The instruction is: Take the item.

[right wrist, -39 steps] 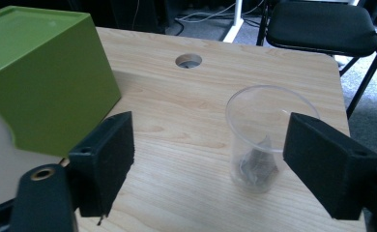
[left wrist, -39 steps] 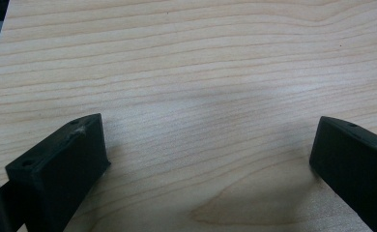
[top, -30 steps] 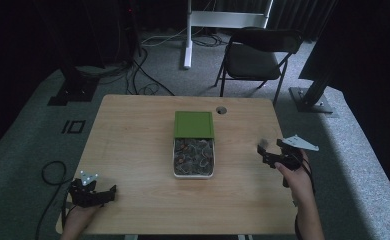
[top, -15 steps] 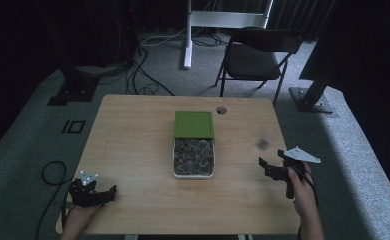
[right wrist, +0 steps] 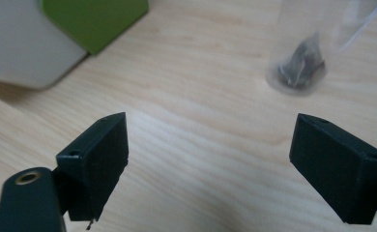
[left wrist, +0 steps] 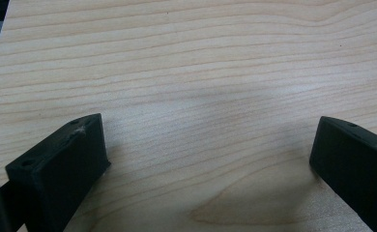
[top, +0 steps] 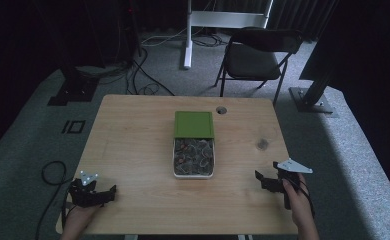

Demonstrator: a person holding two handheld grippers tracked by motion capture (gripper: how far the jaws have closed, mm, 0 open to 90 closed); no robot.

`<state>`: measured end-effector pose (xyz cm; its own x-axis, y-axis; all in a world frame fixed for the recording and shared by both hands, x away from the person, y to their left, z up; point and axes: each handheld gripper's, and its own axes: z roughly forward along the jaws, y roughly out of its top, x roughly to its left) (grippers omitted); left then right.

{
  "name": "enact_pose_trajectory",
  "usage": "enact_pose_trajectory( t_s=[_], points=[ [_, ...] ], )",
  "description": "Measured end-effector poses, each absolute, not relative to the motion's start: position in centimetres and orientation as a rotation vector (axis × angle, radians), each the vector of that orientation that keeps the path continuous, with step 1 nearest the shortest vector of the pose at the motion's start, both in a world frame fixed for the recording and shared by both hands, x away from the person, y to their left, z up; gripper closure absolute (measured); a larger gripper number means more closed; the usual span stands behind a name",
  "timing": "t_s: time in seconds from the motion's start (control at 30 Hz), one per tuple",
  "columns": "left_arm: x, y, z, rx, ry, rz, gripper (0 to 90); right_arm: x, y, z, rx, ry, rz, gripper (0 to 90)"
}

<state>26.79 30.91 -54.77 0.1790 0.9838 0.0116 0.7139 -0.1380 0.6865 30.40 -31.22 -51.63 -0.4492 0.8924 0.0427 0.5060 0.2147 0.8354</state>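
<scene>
1. a wooden desk (top: pixel 133 150) seen from above; a person's hands enter from the near edge, each holding tongs.
2. at the desk's centre sits a shallow white tray (top: pixel 193 174) packed with small dark crumpled pieces, too small to identify. a green lid (top: pixel 193 123) lies across its far end, leaving the near part uncovered.
3. right of the tray, well apart from it, stands a small clear tube (right wrist: pixel 322 34) with a dark crumpled piece at its bottom.
4. the tube looks light, smooth and easy to tip; a gentle hold across its lower wall seems safest. the pieces look light and soft.
5. the left tongs (top: pixel 94 194) rest near the front left corner, spread wide over bare wood.
6. the right tongs (top: pixel 269 181) hover near the front right edge, spread wide and empty, pointing toward the tube.
</scene>
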Motion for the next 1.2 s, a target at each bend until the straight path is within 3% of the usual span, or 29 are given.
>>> enact_pose_trajectory(
  t_s=[0.5,1.2],
  points=[
    [26.8,30.9,-54.8,1.917,1.592,0.646,0.2,29.5,-30.9,-54.6,1.296,2.150,1.042,14.0],
    [26.8,30.9,-54.8,1.917,1.592,0.646,0.2,28.2,-30.3,-55.3,1.188,2.302,1.004,14.0]
  ],
)
